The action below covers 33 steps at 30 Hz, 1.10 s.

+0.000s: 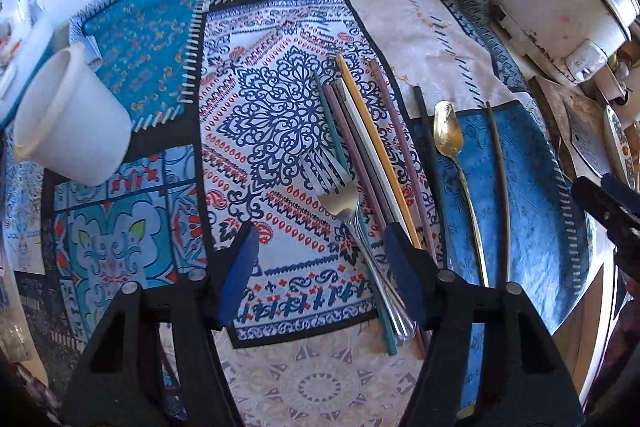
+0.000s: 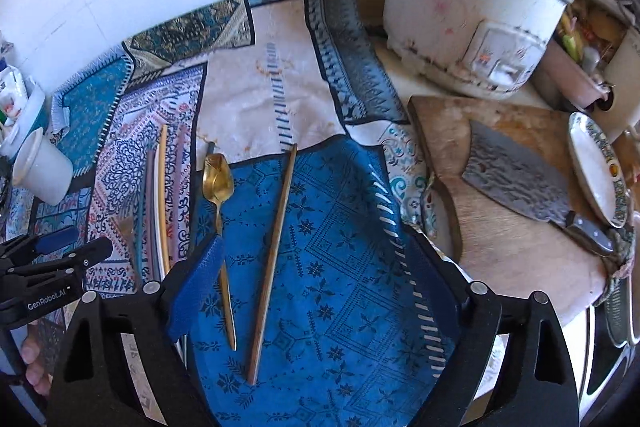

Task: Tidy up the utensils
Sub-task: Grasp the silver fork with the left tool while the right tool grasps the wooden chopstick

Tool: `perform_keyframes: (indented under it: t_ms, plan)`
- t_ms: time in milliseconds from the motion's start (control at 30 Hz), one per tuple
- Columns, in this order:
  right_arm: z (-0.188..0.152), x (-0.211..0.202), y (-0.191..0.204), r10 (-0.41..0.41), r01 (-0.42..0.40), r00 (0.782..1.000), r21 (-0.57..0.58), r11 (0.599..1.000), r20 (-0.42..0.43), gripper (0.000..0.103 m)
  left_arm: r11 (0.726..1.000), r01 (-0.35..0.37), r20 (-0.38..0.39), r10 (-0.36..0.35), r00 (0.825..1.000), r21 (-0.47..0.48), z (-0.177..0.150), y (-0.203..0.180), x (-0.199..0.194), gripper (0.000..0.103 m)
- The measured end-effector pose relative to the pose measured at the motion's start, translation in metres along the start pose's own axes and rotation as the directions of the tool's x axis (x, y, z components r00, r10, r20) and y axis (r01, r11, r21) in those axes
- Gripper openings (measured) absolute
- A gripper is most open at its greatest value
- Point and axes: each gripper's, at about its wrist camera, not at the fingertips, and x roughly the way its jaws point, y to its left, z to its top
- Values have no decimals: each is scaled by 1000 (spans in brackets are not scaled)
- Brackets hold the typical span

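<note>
Currently, the left tool is being held partly open over the patterned cloth on the counter, with nothing gripped; the silver fork and the lower ends of the bundled chopsticks are being seen between its blue pads, untouched as far as can be told. From the fork, a white plastic cup is being shown lying tilted at about nine o'clock, well apart, and a gold spoon is lying at about three o'clock on the blue cloth patch, with a dark single chopstick just beside it. The right tool is being held wide open above that same blue patch, empty; the gold spoon handle is being crossed by its left pad in the picture, though contact cannot be told, and the brown chopstick is lying between the pads. At about two o'clock from the spoon, a cleaver is resting on a wooden cutting board, and a white rice cooker is standing at about one o'clock.
</note>
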Motion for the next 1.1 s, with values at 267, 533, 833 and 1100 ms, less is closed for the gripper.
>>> perform_keyframes:
  t_ms: [267, 533, 833, 1100]
  plan:
    - [12, 36, -3, 73, -73, 993, 8, 997, -91, 70, 1000, 16, -78, -18, 997, -22, 7, -3, 29, 49]
    - [21, 60, 1, 161, -155, 971, 46, 987, -174, 54, 1000, -2, -70, 1, 998, -11, 13, -5, 35, 40]
    - [21, 73, 15, 163, -160, 965, 31, 987, -207, 32, 1000, -29, -40, 29, 999, -1, 21, -9, 40, 28]
    - [21, 76, 14, 128, -126, 978, 20, 992, -165, 11, 999, 20, -26, -21, 999, -28, 24, -5, 35, 25]
